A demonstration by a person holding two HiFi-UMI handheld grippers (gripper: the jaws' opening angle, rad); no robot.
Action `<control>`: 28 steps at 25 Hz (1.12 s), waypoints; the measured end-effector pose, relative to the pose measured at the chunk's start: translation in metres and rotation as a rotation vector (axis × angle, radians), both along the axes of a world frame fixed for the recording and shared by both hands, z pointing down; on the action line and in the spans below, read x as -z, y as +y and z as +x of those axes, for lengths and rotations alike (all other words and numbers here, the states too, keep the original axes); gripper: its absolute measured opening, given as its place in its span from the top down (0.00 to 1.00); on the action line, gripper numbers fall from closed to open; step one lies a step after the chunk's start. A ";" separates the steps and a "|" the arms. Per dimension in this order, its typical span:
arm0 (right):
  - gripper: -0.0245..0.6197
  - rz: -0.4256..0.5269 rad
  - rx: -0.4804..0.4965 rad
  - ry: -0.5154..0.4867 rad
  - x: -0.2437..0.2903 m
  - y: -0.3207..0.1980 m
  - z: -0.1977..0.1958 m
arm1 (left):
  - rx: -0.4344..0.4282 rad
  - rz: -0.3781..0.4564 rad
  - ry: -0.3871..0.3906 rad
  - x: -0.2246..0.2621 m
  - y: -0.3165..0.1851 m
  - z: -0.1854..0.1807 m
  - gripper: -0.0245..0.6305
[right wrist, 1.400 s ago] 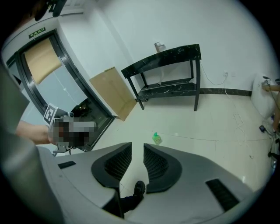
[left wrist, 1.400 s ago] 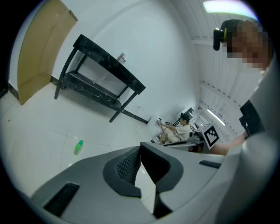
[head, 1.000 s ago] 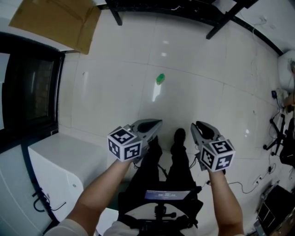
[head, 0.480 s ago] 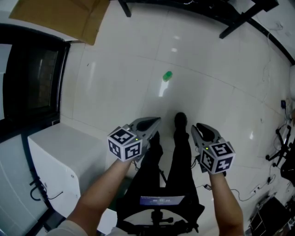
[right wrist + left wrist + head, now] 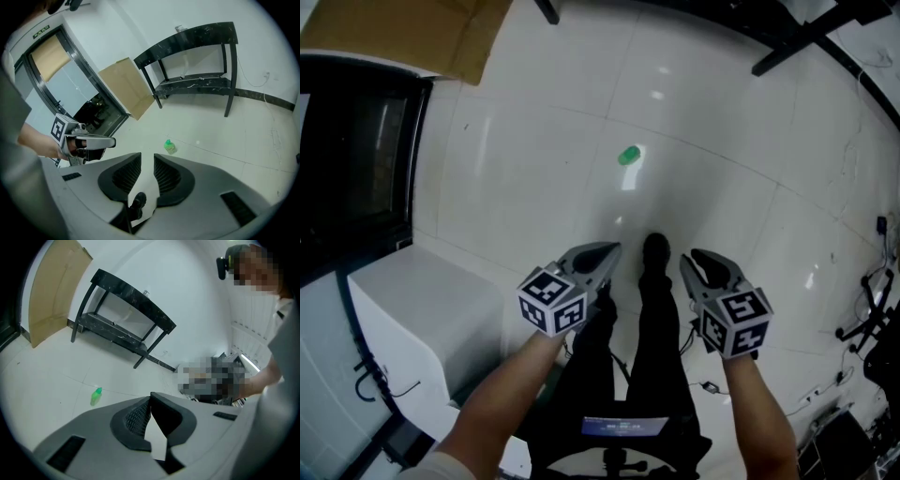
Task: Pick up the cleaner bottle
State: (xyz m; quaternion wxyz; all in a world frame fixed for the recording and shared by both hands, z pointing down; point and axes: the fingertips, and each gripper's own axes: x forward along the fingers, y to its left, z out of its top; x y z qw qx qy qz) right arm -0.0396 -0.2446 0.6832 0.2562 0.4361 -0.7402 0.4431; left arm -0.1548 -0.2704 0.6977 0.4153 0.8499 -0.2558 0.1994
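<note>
The green bottle [image 5: 628,156] lies on the floor, well ahead of the closed left tool [image 5: 612,248] and the slightly open, empty right tool [image 5: 693,256].

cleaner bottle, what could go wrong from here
The cleaner bottle is small and sits on glossy floor, so a nudge could send it skidding. The left gripper, far from it, is shut; unless opened, it would only push the bottle. The person's shoe is near the path and might kick it.
</note>
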 end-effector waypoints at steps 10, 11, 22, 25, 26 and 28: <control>0.82 -0.038 0.029 -0.024 -0.055 -0.007 0.008 | -0.031 0.000 -0.047 -0.073 -0.019 0.028 0.96; 0.82 -0.043 0.028 -0.026 -0.060 -0.007 0.010 | -0.030 -0.007 -0.050 -0.080 -0.021 0.030 0.96; 0.82 -0.098 0.038 -0.034 -0.109 0.000 0.020 | -0.047 -0.065 -0.093 -0.155 -0.033 0.039 0.96; 0.82 -0.112 0.043 -0.036 -0.118 0.001 0.020 | -0.047 -0.073 -0.097 -0.173 -0.038 0.038 0.96; 0.82 -0.115 0.044 -0.036 -0.121 0.001 0.020 | -0.040 -0.075 -0.101 -0.179 -0.041 0.037 0.96; 0.82 -0.117 0.047 -0.036 -0.128 0.002 0.022 | -0.020 -0.073 -0.115 -0.191 -0.046 0.035 0.92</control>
